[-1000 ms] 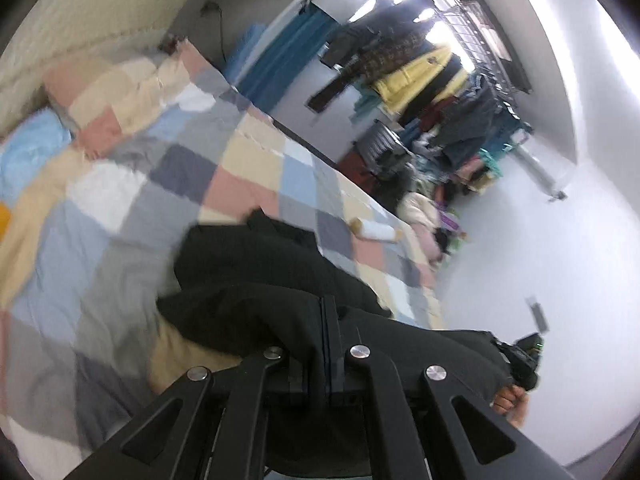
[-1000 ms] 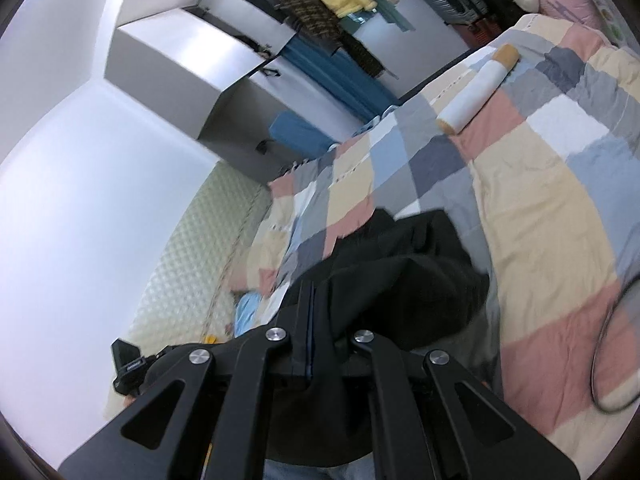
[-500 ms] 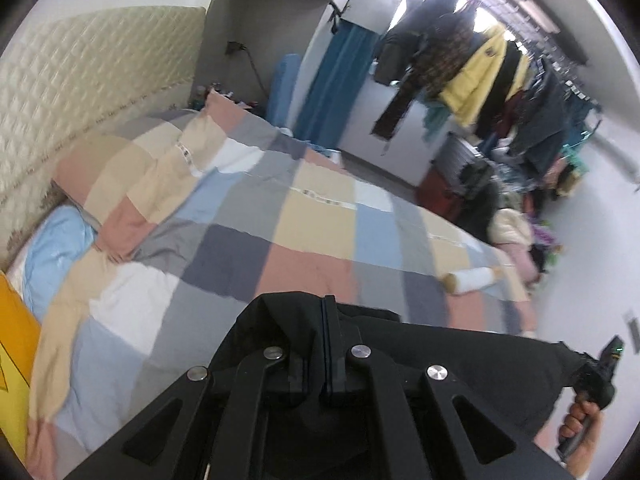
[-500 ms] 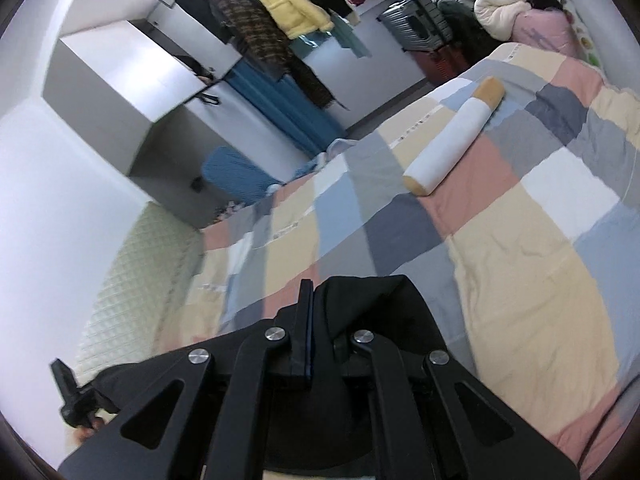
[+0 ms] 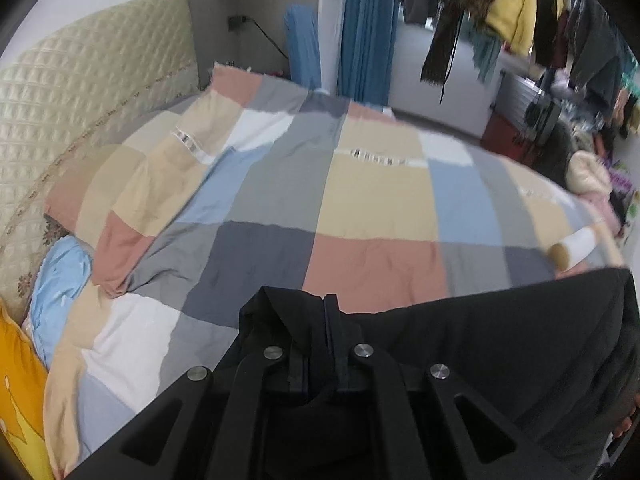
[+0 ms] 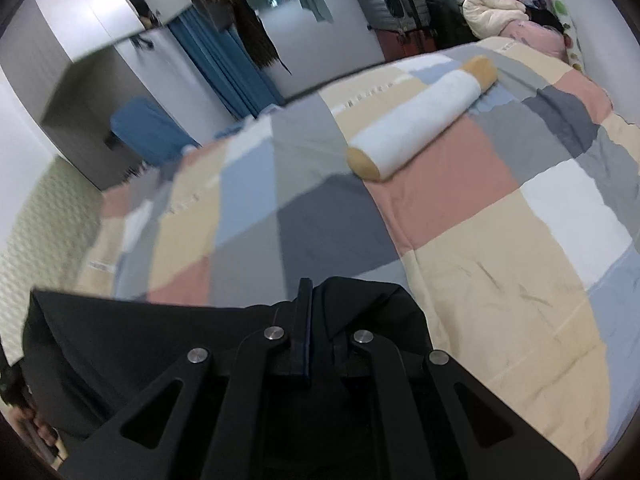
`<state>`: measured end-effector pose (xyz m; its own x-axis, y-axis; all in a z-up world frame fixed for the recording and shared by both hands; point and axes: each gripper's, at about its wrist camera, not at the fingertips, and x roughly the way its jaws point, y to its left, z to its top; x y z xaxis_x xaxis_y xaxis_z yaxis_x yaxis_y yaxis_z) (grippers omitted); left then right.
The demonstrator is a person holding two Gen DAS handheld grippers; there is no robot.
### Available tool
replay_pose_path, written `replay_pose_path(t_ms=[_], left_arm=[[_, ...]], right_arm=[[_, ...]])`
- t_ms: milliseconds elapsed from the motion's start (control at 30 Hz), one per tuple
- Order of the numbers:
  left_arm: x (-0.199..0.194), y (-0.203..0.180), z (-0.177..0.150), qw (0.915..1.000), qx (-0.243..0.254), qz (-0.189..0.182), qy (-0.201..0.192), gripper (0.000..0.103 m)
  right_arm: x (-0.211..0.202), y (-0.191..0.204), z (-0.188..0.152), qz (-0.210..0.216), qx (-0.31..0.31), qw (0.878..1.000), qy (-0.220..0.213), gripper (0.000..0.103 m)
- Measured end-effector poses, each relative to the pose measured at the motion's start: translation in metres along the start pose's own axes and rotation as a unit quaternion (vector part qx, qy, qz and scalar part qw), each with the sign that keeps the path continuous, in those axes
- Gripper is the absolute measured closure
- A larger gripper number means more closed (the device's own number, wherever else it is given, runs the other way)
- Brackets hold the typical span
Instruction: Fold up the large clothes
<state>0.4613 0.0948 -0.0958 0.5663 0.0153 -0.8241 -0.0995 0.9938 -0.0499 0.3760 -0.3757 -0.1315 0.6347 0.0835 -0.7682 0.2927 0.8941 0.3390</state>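
A large black garment [image 5: 500, 344] hangs stretched between my two grippers, lifted above the bed. My left gripper [image 5: 326, 312] is shut on its left top corner. The cloth runs right toward the other hand at the frame edge. My right gripper [image 6: 306, 296] is shut on the garment's [image 6: 140, 340] right top corner, and the cloth runs left to the other hand. The lower part of the garment is hidden below both grippers.
A bed with a patchwork quilt [image 5: 360, 200] of beige, grey, blue and pink squares lies ahead. A white and tan bolster [image 6: 424, 120] lies on the quilt [image 6: 500, 280]. A quilted headboard [image 5: 80, 92], blue pillow [image 5: 60, 280], clothes rack [image 5: 520, 8] and suitcases [image 6: 400, 4] surround it.
Both grippers have lifted the black garment off the quilt and pulled it taut between them. The views have swung level, facing across the bed.
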Motion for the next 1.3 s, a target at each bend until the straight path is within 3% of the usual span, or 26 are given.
replay_pose_path(t_ms=[267, 367, 500, 567, 600, 667, 700, 733, 867, 967, 1067, 1167, 1300], left_arm=[[0.070, -0.015, -0.022, 0.9983, 0.018, 0.001, 0.056, 0.096], [0.060, -0.013, -0.026, 0.9989, 0.016, -0.007, 0.045, 0.096], [0.041, 0.001, -0.032, 0.9977, -0.005, -0.048, 0.047, 0.094], [0.026, 0.013, -0.038, 0.9936, -0.023, -0.097, 0.054, 0.087], [0.018, 0.018, -0.040, 0.9913, -0.030, -0.116, 0.055, 0.081], [-0.006, 0.029, -0.046, 0.9863, -0.036, -0.154, 0.046, 0.062], [-0.023, 0.035, -0.050, 0.9839, -0.036, -0.171, 0.034, 0.045], [-0.037, 0.041, -0.051, 0.9822, -0.036, -0.183, 0.022, 0.031], [-0.098, 0.055, -0.058, 0.9798, -0.024, -0.194, -0.041, 0.028], [-0.132, 0.048, -0.065, 0.9814, -0.002, -0.172, -0.086, 0.028], [-0.144, 0.025, -0.075, 0.9795, 0.028, -0.169, -0.107, 0.027], [-0.134, -0.007, -0.083, 0.9787, 0.050, -0.171, -0.103, 0.027], [-0.106, -0.051, -0.086, 0.9778, 0.071, -0.172, -0.097, 0.027]], right_arm=[[0.066, -0.013, -0.019, -0.004, 0.014, 0.998, 0.057, 0.098], [0.066, -0.017, -0.024, 0.010, 0.028, 0.998, 0.061, 0.098], [0.048, -0.020, -0.027, 0.028, 0.046, 0.997, 0.054, 0.093], [0.029, -0.025, -0.028, 0.049, 0.066, 0.996, 0.040, 0.089], [0.019, -0.026, -0.028, 0.063, 0.073, 0.995, 0.031, 0.082], [0.000, -0.028, -0.029, 0.096, 0.089, 0.991, 0.015, 0.058], [-0.013, -0.030, -0.031, 0.117, 0.102, 0.988, 0.005, 0.042], [-0.025, -0.031, -0.033, 0.137, 0.117, 0.984, -0.004, 0.036], [-0.067, -0.022, -0.039, 0.174, 0.148, 0.973, -0.022, 0.035], [-0.092, -0.005, -0.041, 0.154, 0.121, 0.980, -0.045, 0.034], [-0.112, 0.019, -0.045, 0.115, 0.078, 0.988, -0.075, 0.033], [-0.118, 0.044, -0.052, 0.071, 0.031, 0.992, -0.097, 0.033], [-0.132, 0.075, -0.057, 0.019, -0.034, 0.983, -0.177, 0.021]])
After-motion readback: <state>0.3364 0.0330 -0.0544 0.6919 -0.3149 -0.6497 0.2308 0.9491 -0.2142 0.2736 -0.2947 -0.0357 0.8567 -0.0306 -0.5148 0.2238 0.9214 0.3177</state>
